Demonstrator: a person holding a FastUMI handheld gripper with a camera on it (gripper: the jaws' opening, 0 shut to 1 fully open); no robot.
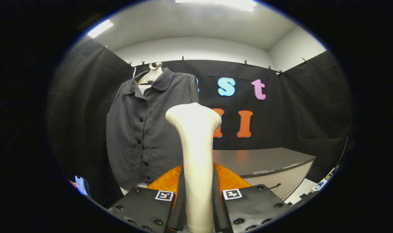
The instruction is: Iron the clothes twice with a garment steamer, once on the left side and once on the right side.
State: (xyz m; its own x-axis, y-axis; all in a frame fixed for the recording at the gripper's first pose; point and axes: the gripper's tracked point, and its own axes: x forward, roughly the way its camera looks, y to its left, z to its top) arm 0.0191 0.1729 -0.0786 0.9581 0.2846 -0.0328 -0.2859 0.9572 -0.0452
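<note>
Gripper (198,200) at bottom centre, both black fingers (144,207) clamped on the cream handle of the garment steamer (196,155), one pad pressing each side. Steamer stands upright between the fingers, handle rising to a flared, rounded head at mid frame; smooth, glossy, off-white, no readable marking on it. Each finger top carries a small square black-and-white marker tag (164,195); no legible text. Orange padding (230,179) shows just behind the fingers.

Beyond the steamer, left of centre, a dark grey shirt (144,129) hangs on a pale hanger (152,74) at upper left, collar open, buttons down the front, hem reaching lower left. The steamer head overlaps the shirt's right edge in the frame; touching or apart, cannot tell.

Right of the steamer a grey table (264,161) runs toward lower right, its front edge angled, open space above it. A phone-like object (81,184) at lower left, screen too small to tell.
</note>
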